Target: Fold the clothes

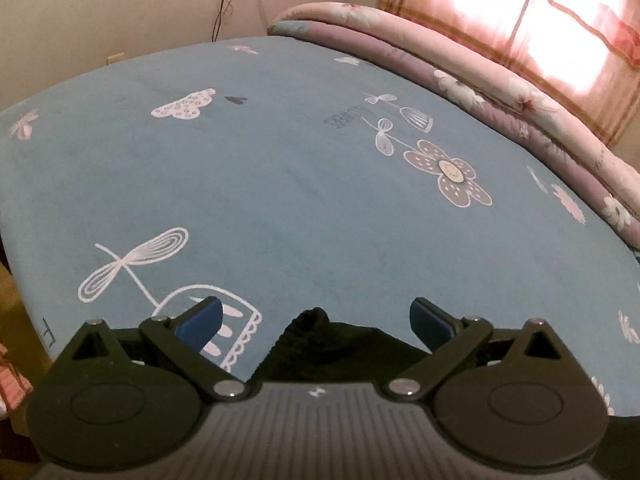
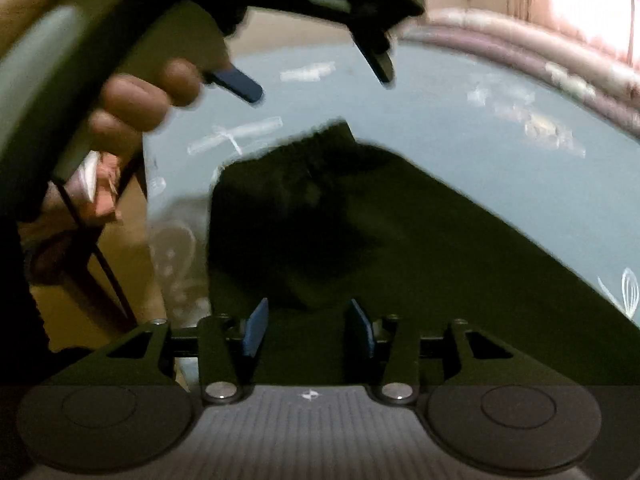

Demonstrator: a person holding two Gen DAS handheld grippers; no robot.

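The right wrist view is smeared, so the dark garment [image 2: 360, 240] on the blue bedsheet [image 2: 500, 152] shows no clear folds, and the left gripper [image 2: 320, 76] at 12 o'clock is half cut off. The left gripper's jaws stand wide apart above the garment's corner [image 1: 320, 344]. The right gripper [image 2: 308, 328] is parted, nothing clamped; bare sheet spreads to the quilt [image 1: 480, 80] at 2 o'clock.

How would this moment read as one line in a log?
left gripper: open, above dark garment | right gripper: open, over garment | bed sheet: garment unfolded
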